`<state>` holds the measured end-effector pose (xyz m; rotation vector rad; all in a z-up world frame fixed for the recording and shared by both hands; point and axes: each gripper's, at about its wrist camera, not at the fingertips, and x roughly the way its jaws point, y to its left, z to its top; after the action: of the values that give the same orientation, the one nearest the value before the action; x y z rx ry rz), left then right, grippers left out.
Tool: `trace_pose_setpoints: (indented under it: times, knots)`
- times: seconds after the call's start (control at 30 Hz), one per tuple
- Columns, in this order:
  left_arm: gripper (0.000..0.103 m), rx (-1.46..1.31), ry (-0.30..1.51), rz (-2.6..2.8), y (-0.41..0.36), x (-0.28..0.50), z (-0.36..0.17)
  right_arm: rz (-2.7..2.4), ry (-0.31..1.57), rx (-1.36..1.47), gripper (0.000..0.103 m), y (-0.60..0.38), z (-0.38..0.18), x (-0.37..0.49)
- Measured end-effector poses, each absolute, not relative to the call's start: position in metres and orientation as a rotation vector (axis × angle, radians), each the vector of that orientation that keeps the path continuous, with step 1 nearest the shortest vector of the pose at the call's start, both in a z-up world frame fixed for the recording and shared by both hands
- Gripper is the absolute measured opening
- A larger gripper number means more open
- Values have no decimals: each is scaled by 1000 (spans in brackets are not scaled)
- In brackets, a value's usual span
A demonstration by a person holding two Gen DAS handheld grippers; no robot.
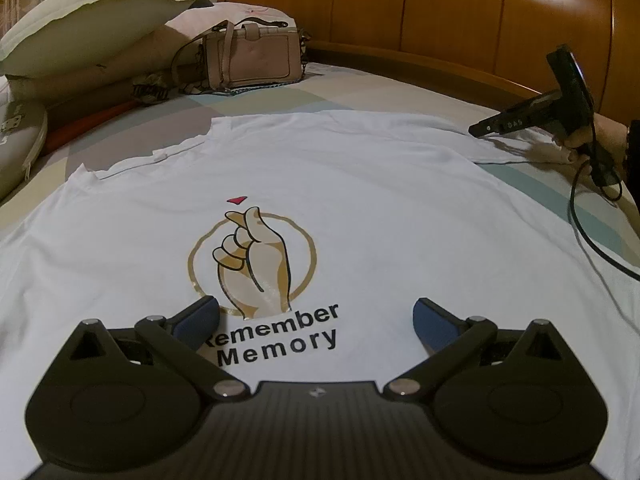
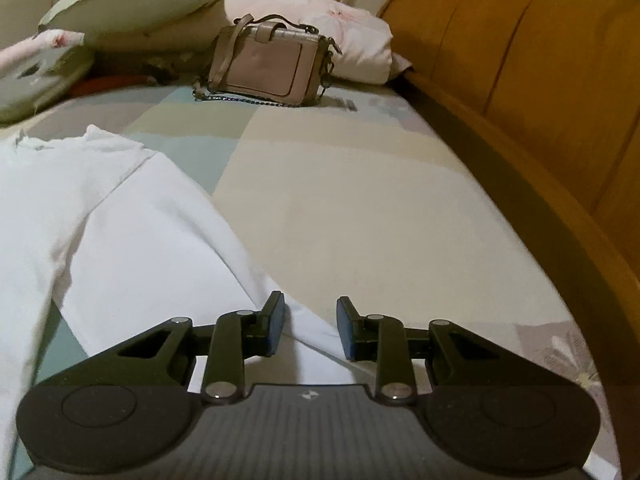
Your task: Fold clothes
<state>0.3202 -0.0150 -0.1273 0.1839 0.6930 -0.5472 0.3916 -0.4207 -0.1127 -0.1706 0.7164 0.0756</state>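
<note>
A white T-shirt [image 1: 360, 184] lies flat, print up, on the bed, showing a finger-heart drawing and the words "Remember Memory". My left gripper [image 1: 316, 320] hovers open just above the lettering, its blue pads wide apart and holding nothing. At the shirt's right sleeve, a hand holds my right gripper [image 1: 486, 127] low over the cloth. In the right wrist view the right gripper [image 2: 311, 320] stands open, with the hem of the white sleeve [image 2: 140, 240] under and between its fingers. Whether the pads touch the cloth is unclear.
A pink handbag [image 1: 252, 60] with a chain strap stands at the far end of the bed, in front of pillows [image 1: 92, 20]. A wooden headboard [image 1: 460, 12] runs along the right side. A black cable [image 1: 576, 216] trails from the right gripper. A patterned sheet [image 2: 360, 200] lies beside the sleeve.
</note>
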Motion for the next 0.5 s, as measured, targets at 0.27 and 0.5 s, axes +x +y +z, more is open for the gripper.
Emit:
trace_pose_setpoints:
  times: [0.27,0.5]
  knots:
    - [102,185,692,-547,-16,320,-127,-105,693,-194,3,-414,-117,421]
    - [102,157,702,-534,-11,322,-124,-121,666,-39,38,-396,-89,405]
